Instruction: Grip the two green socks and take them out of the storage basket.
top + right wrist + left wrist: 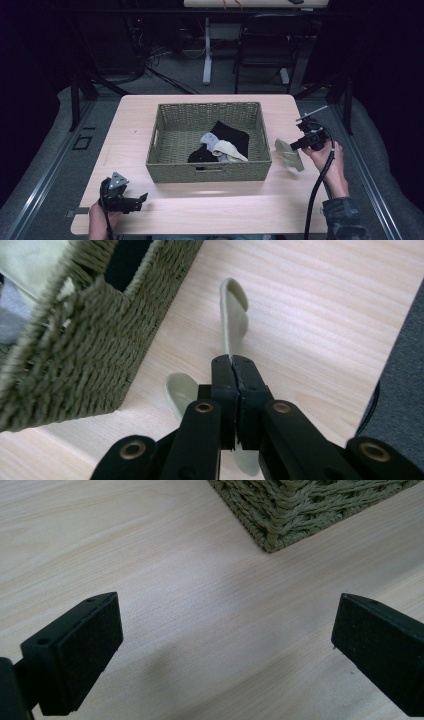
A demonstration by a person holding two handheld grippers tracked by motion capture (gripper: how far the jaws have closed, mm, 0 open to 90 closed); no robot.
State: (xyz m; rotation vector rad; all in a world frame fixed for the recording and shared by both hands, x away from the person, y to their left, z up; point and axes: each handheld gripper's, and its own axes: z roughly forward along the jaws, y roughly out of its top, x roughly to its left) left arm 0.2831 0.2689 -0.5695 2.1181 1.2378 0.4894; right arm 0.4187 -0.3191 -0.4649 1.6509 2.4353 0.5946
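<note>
A pale green sock (289,154) (234,315) hangs from my right gripper (296,146) (233,360), just right of the woven basket (165,145) (75,355) and low over the table. That gripper's jaws are pressed shut on the sock's fabric. Inside the basket lie a black garment (235,137), a grey sock (209,140) and a cream sock (230,149). My left gripper (142,198) (225,645) rests at the table's front left corner, its jaws wide apart with bare wood between them.
The wooden table (130,120) (175,570) has free room left of and in front of the basket. The basket's corner (280,525) lies ahead of the left gripper. A black chair (265,47) and a table leg (207,65) stand beyond the far edge.
</note>
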